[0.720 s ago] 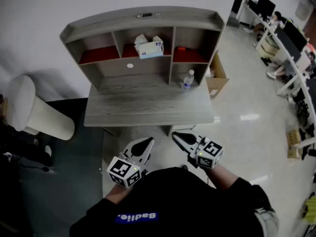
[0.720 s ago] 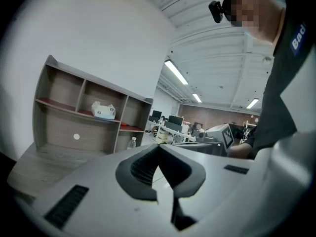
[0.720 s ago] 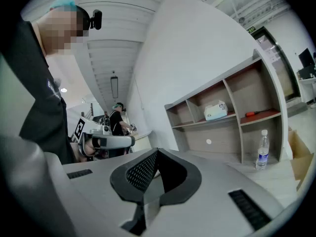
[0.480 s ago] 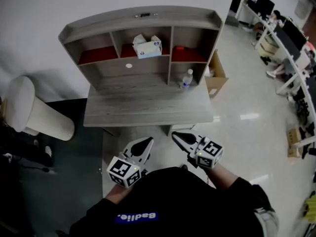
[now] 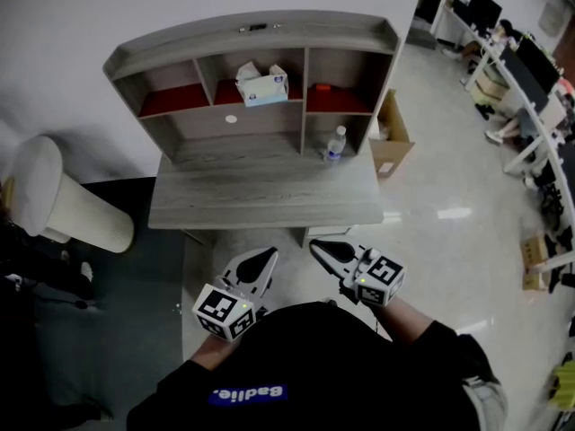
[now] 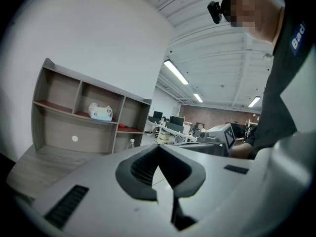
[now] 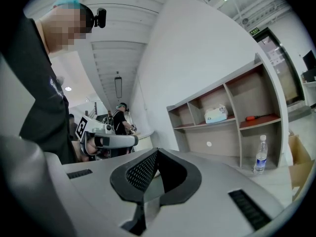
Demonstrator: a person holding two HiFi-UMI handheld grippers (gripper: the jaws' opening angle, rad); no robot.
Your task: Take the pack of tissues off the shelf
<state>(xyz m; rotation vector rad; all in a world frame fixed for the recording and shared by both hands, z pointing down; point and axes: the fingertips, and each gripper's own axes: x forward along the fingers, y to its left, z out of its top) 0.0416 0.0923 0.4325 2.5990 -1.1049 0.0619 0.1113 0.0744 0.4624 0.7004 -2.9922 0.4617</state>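
Grey left tongs (image 6: 158, 148): clenched, empty | right tongs (image 7: 157, 152): clenched, empty | tissue pack (image 5: 262, 85): on shelf (image 5: 252, 34), well apart

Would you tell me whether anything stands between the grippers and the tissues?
Nothing visible does. The tissues sit in the open middle compartment of the shelf. The bottle stands lower, to the right, off the path of the left gripper and the right gripper.
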